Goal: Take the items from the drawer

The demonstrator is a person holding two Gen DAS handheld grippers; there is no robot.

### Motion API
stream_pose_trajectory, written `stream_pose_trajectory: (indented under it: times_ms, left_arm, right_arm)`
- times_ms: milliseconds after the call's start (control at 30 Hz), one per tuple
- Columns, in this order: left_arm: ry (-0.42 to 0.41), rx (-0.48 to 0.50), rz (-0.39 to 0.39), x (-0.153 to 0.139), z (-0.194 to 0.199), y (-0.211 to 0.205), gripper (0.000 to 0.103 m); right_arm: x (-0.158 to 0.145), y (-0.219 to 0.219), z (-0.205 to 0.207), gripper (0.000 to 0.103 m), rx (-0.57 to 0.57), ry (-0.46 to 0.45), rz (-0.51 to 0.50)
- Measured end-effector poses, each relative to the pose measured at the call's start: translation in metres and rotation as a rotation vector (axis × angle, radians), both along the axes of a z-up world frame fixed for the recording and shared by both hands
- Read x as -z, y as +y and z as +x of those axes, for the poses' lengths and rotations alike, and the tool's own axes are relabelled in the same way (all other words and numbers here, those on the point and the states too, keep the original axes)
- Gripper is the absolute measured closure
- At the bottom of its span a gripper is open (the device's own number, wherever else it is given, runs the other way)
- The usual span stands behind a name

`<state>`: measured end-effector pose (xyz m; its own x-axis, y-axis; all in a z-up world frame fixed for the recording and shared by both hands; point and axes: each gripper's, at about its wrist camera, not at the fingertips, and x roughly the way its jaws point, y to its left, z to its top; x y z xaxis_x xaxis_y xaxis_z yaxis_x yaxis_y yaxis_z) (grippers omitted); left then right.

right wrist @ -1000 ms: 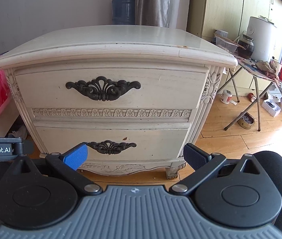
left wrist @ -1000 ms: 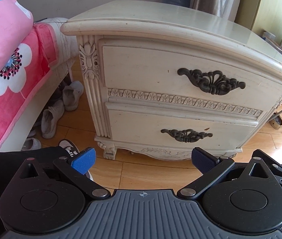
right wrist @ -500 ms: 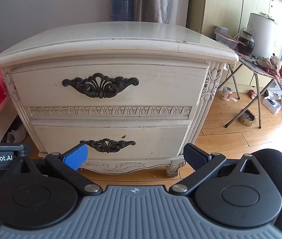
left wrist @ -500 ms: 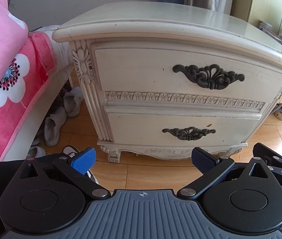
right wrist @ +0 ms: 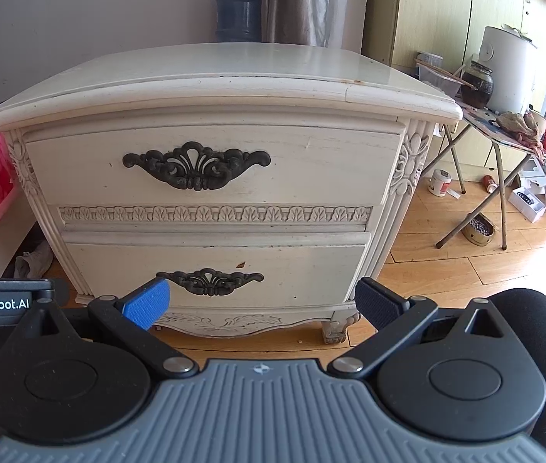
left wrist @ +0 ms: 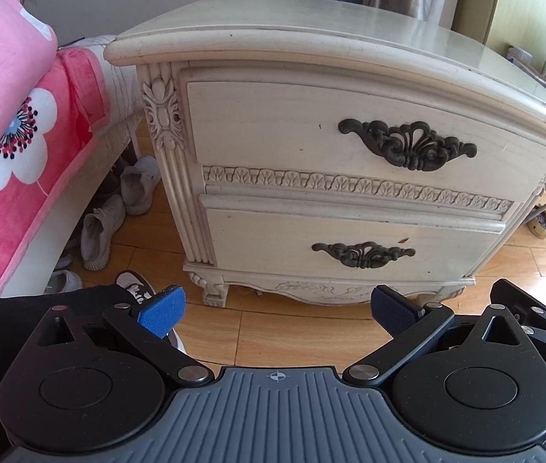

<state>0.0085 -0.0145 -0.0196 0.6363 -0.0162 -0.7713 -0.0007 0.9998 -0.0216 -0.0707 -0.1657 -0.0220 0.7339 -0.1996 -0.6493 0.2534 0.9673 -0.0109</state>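
Two tools [left wrist: 277, 310] [right wrist: 261, 305], two shut drawers [right wrist: 211, 162] [right wrist: 215, 274]

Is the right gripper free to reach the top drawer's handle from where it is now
Probably yes. The right gripper is open, holds nothing, and faces the nightstand squarely; nothing sits between it and the top drawer handle, though it is not there yet.

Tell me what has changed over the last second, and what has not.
Both grippers have come closer to the nightstand, which now looms larger in both wrist views. The left gripper and the right gripper took hold of nothing. Unchanged: both stay open and empty, the upper drawer and lower drawer stay shut, handles untouched.
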Motion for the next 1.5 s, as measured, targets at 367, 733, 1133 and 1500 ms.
stream_pose_trajectory:
  times_ms: [367,733,1133,1500]
  left_arm:
    - [-0.037,0.018,0.022,-0.0027,-0.0041,-0.0029,0.000]
    - [-0.036,0.016,0.035,-0.0024,-0.0045,-0.0034,0.000]
    - [-0.011,-0.003,0.043,0.0002,-0.0038,-0.0016,0.000]
    - [0.001,-0.012,0.041,0.0004,-0.0033,-0.0008,0.000]
  right_arm:
    - [0.0003,0.0012,-0.0010,0.000,0.002,-0.002,0.000]
    - [0.0001,0.0005,-0.0011,0.000,0.004,0.000,0.004]
    - [0.0007,0.0001,-0.0018,0.000,0.007,0.005,0.007]
    - [0.0012,0.0009,-0.0008,0.000,0.006,0.004,0.004]
